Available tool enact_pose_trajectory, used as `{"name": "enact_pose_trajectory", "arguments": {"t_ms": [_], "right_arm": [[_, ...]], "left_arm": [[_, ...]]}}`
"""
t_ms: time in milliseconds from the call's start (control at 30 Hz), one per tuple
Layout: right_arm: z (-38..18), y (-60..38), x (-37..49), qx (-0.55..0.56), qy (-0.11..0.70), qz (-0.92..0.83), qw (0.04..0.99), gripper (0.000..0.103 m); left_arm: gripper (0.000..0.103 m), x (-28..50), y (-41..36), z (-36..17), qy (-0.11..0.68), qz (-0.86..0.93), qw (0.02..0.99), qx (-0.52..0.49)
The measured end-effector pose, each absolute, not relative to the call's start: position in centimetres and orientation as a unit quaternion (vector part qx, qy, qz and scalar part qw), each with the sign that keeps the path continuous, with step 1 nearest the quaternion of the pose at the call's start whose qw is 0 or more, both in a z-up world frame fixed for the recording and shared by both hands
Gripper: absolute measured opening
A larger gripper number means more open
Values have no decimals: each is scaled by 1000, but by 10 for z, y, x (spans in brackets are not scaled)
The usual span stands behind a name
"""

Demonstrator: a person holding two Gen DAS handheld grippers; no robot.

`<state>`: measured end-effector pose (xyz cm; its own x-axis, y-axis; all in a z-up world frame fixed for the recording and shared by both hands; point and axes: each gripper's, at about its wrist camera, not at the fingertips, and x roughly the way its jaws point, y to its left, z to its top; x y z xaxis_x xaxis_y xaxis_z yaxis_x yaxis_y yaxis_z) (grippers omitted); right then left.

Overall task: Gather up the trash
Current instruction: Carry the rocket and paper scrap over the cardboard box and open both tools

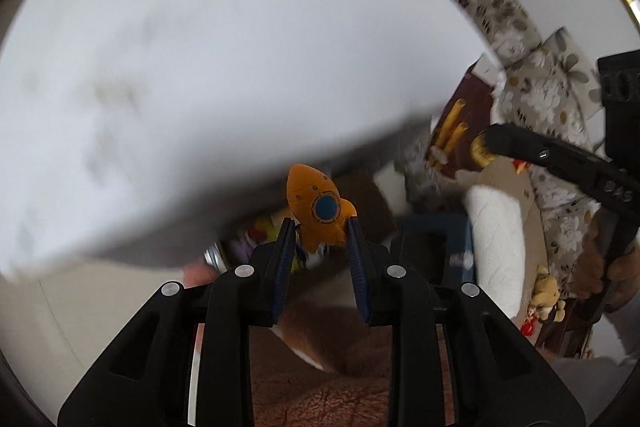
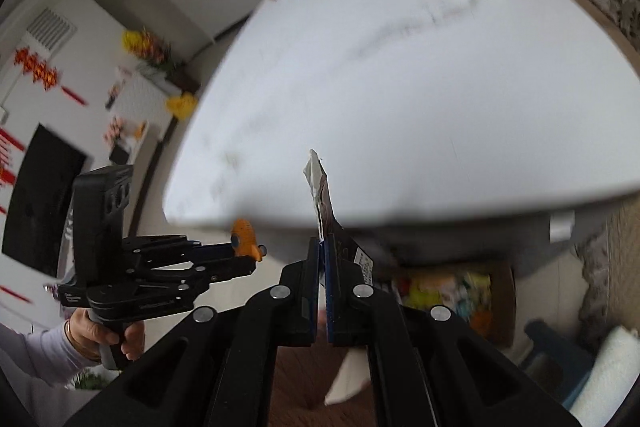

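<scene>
The left gripper point(image 1: 318, 227) has its blue-padded jaws partly open and pressed against the sides of a small orange toy rocket point(image 1: 318, 205), which stands nose-up between them. The rocket is a chubby, rounded piece with a pointed tip, a round blue porthole ringed in dark line, a few small rivet dots and stubby fins at its base. In the right wrist view the same rocket point(image 2: 245, 233) shows at the tip of the left gripper point(image 2: 244, 253), which a hand point(image 2: 102, 335) in a pale sleeve holds by the grip, just off the near left corner of the white worktop point(image 2: 420, 87). The right gripper point(image 2: 322, 247) is fully closed on a thin, flat wrapper point(image 2: 322, 195), dark brown on one face and silvery white along its torn upper edge, which sticks up from the jaws in front of the worktop's near edge. Below the worktop, to the right, sits a cardboard box point(image 2: 502, 303) of blurred colourful items.
</scene>
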<state>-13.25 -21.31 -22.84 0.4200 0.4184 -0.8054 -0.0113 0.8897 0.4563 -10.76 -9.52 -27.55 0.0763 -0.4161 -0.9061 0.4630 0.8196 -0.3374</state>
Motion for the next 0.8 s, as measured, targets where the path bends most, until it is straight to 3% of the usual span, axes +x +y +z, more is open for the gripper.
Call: {"name": "enact_pose_trajectory", "arguments": {"t_ms": [300, 333, 367, 400, 433, 467, 500, 633, 800], "right_arm": [[-407, -239, -166, 197, 596, 75, 775, 2], [-429, -241, -165, 193, 607, 68, 768, 2], [-448, -244, -160, 196, 616, 63, 761, 3], [-473, -247, -157, 193, 625, 52, 754, 11], [-492, -248, -153, 182, 638, 37, 747, 23], [-511, -250, -150, 172, 656, 23, 735, 55], [-523, -253, -147, 167, 664, 13, 729, 62], [-540, -258, -144, 154, 687, -8, 710, 66], [-498, -262, -147, 164, 667, 3, 727, 73]], "left_arm": [[26, -143, -135, -476, 697, -220, 682, 10], [28, -141, -136, -496, 705, -199, 680, 12], [38, -136, -138, -522, 718, -178, 673, 11], [60, -136, -141, -544, 728, -167, 665, 14], [69, -134, -143, -561, 738, -153, 657, 23], [71, -135, -144, -574, 743, -144, 653, 32], [71, -134, -146, -583, 749, -137, 646, 40], [71, -137, -142, -598, 772, -119, 622, 51], [71, -143, -137, -550, 757, -128, 638, 56]]}}
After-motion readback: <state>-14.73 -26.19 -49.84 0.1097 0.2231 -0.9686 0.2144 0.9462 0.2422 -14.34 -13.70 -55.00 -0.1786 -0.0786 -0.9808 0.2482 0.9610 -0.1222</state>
